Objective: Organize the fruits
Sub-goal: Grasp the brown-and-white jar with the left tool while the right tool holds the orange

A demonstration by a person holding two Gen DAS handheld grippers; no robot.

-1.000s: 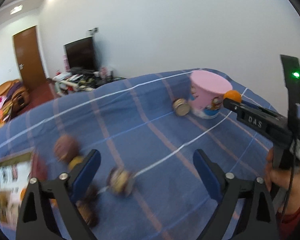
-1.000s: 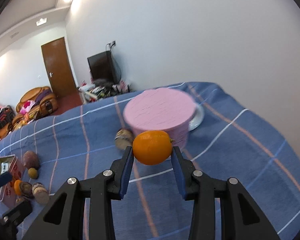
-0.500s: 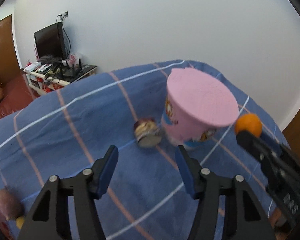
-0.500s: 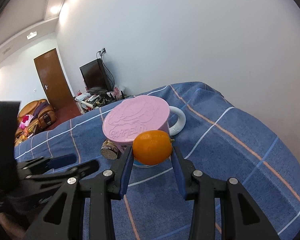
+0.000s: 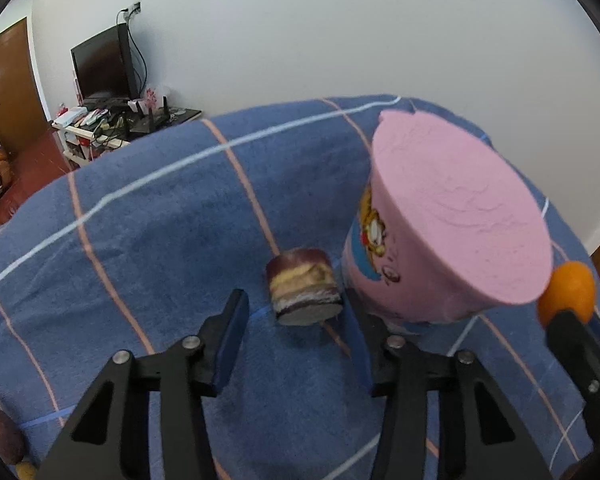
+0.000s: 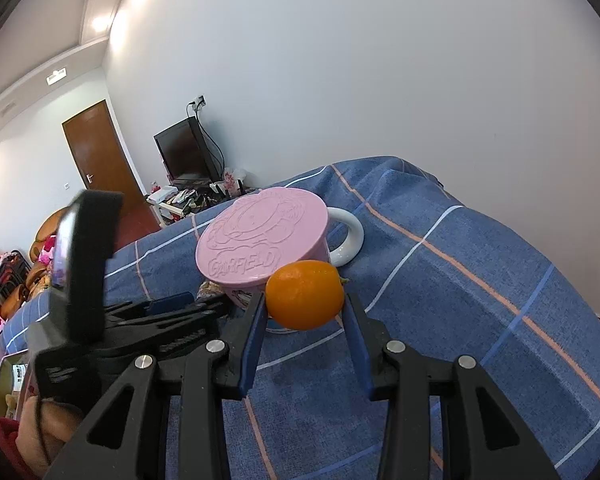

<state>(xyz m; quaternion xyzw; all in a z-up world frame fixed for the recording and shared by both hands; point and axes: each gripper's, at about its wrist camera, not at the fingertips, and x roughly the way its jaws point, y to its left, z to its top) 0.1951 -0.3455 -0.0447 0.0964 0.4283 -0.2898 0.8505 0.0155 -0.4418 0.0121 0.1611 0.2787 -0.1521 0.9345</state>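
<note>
The right gripper (image 6: 305,312) pinches one orange (image 6: 305,294). The left gripper (image 5: 294,332), fingers spread, frames one sugarcane piece (image 5: 303,286) beside one lidded Garfield mug (image 5: 452,232).

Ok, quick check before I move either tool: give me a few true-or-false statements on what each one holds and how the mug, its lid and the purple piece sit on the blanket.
1. The right tool is shut on the orange fruit. True.
2. The left tool grips the purple-skinned cut piece. False: it is open, the piece lies on the blue plaid blanket just ahead of its fingers.
3. The pink lid is on the mug. True.
4. The cut piece lies far from the mug. False: it sits right beside the mug's base.
5. The orange fruit rests on the lid. False: it is held in the air, in front of the mug.
</note>
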